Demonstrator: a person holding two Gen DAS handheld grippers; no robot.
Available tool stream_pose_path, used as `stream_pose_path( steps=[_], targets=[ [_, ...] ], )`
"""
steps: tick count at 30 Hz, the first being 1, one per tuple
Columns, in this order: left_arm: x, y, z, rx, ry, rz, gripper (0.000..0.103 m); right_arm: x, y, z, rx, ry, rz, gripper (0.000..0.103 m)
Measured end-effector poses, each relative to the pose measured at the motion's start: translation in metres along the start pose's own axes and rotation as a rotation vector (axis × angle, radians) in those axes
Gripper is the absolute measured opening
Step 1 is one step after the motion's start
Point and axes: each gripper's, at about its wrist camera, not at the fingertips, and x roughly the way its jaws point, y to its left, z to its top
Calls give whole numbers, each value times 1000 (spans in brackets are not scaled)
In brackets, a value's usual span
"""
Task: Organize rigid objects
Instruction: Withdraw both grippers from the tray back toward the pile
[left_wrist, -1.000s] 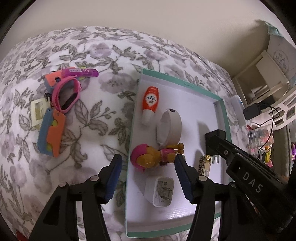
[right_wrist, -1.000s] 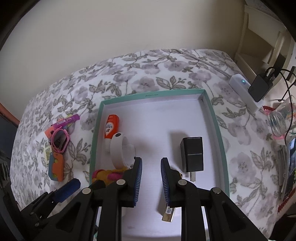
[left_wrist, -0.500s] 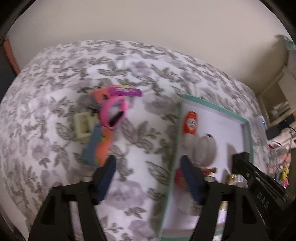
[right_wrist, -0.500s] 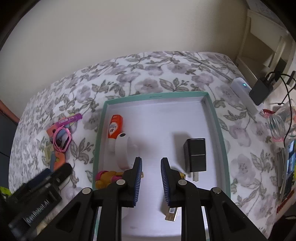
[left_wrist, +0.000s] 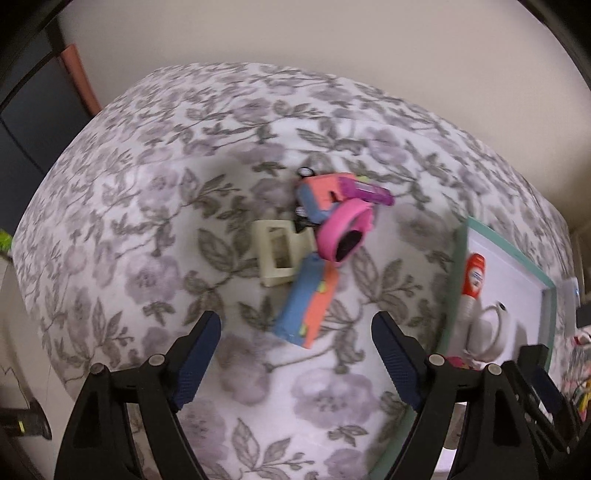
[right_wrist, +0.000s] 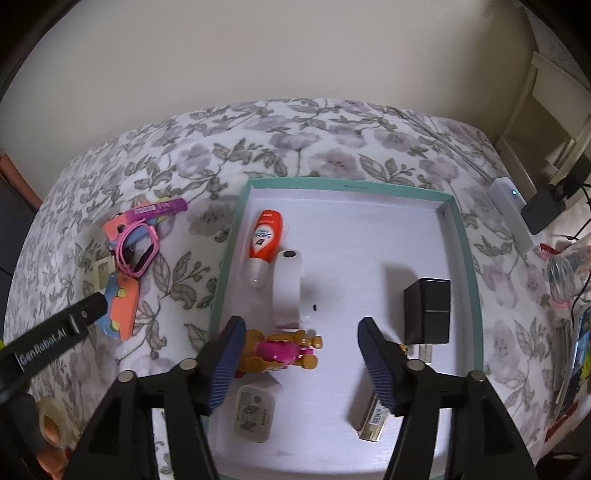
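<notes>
The left gripper (left_wrist: 295, 354) hangs over the floral bedspread (left_wrist: 155, 206) with its fingers spread wide and nothing between them. Just ahead of it lies a small heap of loose items: a blue-and-orange toy piece (left_wrist: 308, 306) closest, a cream rectangular frame (left_wrist: 275, 254) beside it, pink-framed toy glasses (left_wrist: 345, 236) overlapping both, and a purple tube (left_wrist: 365, 190) at the far end, resting on another orange-and-blue toy (left_wrist: 317, 194). This view is somewhat blurred.

Over on the right side, the right gripper (right_wrist: 298, 360) is spread wide too, empty, hovering above the teal-rimmed box lid (right_wrist: 461, 236). Inside the lid: an orange-and-white bottle (right_wrist: 264, 245) by the left wall, a white round tape-like roll (right_wrist: 288, 288) touching it, a pink-and-tan toy figure (right_wrist: 282, 350) right between the open fingers, a white plug adapter (right_wrist: 255, 413) near the front, a black charger (right_wrist: 428, 310) toward the right wall, and a small gold-edged box (right_wrist: 371, 421) partly behind the right finger.

The heap sits well apart from the lid, left of it.
</notes>
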Motion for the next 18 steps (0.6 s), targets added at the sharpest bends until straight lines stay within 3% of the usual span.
stream_pose_path(
  steps=[5, 12, 18],
  targets=[
    [1, 12, 3, -34, 10, 18, 84, 3, 3, 0, 0, -1, 8, 79],
    [3, 15, 3, -43, 23, 23, 85, 1, 4, 0, 4, -26, 19, 103],
    [3, 13, 3, -32, 25, 20, 85, 3, 6, 1, 4, -25, 26, 103]
  ],
)
